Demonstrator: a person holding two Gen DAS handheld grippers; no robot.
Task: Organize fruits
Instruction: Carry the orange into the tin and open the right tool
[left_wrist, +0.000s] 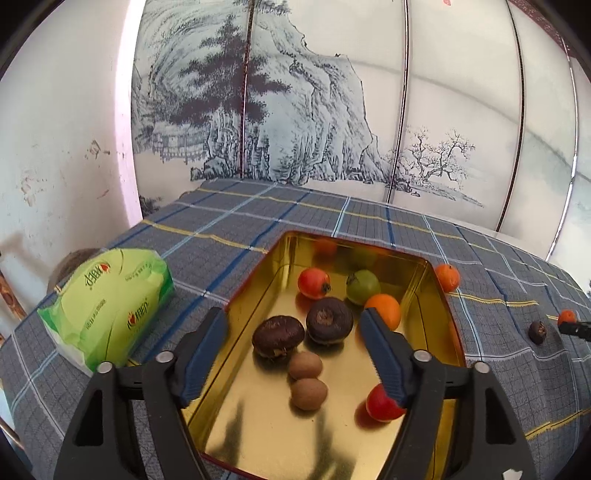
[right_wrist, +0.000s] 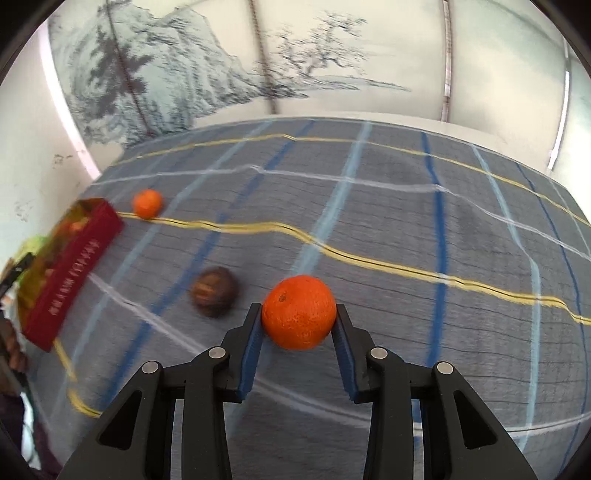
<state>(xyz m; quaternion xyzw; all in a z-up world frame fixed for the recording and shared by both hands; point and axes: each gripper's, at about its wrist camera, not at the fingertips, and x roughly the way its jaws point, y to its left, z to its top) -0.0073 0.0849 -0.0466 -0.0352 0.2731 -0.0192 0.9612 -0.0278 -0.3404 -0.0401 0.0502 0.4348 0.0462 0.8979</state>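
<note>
A: Item one, right gripper (right_wrist: 298, 325)?
B: Its fingers (right_wrist: 251, 354) were clamped on a held tangerine (right_wrist: 298, 312), a pad against each side of it, above the plaid cloth (right_wrist: 388, 229) of the tabletop. A dark brown fruit (right_wrist: 213, 297), blurred, lay on the cloth just left of the held tangerine; a loose tangerine (right_wrist: 147, 203) lay further off, beside the far corner of the red tin (right_wrist: 70, 273).

A: Item two, left gripper (left_wrist: 293, 317)?
B: Fingers (left_wrist: 205, 354) spread wide with nothing gripped, poised over the tin's gold interior (left_wrist: 295, 435).

A: Contents of the tin?
B: Two dark fruits (left_wrist: 328, 320), two small tan ones (left_wrist: 305, 364), two red ones (left_wrist: 314, 283), one green (left_wrist: 362, 286), one orange (left_wrist: 384, 309). The near red fruit (left_wrist: 380, 404) sat partly behind the right-hand finger.

A: Beside the tin?
B: A green tissue pack (left_wrist: 110, 306) on its left.
</note>
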